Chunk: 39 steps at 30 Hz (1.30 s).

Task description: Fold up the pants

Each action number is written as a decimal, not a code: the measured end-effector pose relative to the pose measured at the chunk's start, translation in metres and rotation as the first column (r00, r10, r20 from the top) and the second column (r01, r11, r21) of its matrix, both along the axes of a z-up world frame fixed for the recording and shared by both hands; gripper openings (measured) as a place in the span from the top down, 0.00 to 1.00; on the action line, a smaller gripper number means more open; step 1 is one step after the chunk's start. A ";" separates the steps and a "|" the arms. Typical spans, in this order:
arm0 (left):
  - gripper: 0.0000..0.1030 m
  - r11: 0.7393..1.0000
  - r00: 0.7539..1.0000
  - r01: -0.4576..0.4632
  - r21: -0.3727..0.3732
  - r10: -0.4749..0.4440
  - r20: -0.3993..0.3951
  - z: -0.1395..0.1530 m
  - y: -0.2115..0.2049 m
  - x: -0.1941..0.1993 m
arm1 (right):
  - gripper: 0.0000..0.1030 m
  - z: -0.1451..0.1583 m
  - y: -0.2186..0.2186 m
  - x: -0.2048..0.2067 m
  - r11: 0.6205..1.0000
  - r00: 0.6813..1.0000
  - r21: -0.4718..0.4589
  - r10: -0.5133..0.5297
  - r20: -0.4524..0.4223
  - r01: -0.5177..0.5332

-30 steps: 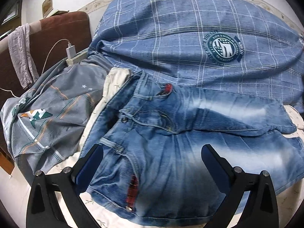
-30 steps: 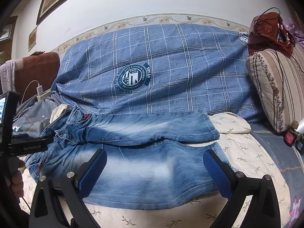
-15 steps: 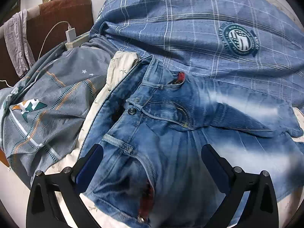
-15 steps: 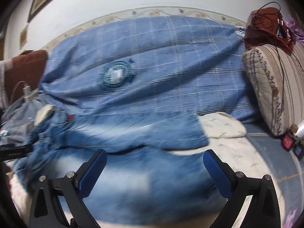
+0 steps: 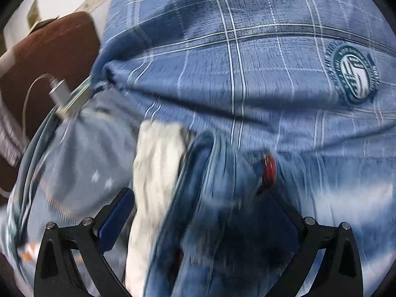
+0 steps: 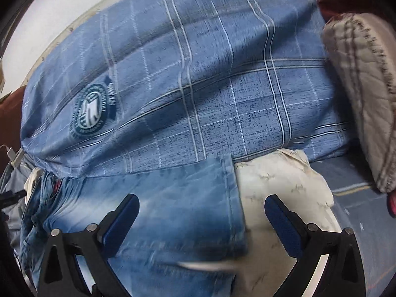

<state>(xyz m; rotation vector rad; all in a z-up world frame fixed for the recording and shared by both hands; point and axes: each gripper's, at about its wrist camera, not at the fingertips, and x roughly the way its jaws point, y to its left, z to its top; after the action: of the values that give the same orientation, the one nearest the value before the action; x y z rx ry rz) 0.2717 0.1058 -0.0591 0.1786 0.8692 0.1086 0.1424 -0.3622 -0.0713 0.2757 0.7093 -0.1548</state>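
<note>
Left wrist view: a brown headboard and a charger are seen at the far left, then a grey cover, then a strip of cream sheet. The left gripper is held with its fingers spread wide over the waistband of the jeans, which are laid flat on the bed in front of a blue plaid quilt. The right finger appears to be sunk against the denim (the picture is blurred, so contact cannot be told for certain). Nothing is pinched.

In the right wrist view, the jeans are seen from waist at left to hem near the middle, with cream sheet and a striped pillow further right. The right gripper is likewise spread, with the hem edge lying between its fingers, and nothing is gripped.

The step in hand is judged to be the approach for the first grasp: waist by the left, leg end by the right. Next, each gripper would need to be lowered onto the cloth edge and closed through all layers, so that the far side can be lifted and laid over evenly.
</note>
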 end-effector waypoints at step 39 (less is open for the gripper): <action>0.78 0.962 0.984 0.134 -0.237 -0.101 0.147 0.048 0.042 -0.063 | 0.79 0.045 0.000 -0.041 0.996 0.993 -0.028 0.091 0.079 -0.089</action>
<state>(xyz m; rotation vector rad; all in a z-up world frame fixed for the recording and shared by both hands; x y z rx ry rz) 0.2087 0.1475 -0.0106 -0.0096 0.7289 -0.0983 0.1019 -0.3625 -0.0260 0.2246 0.6384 -0.0659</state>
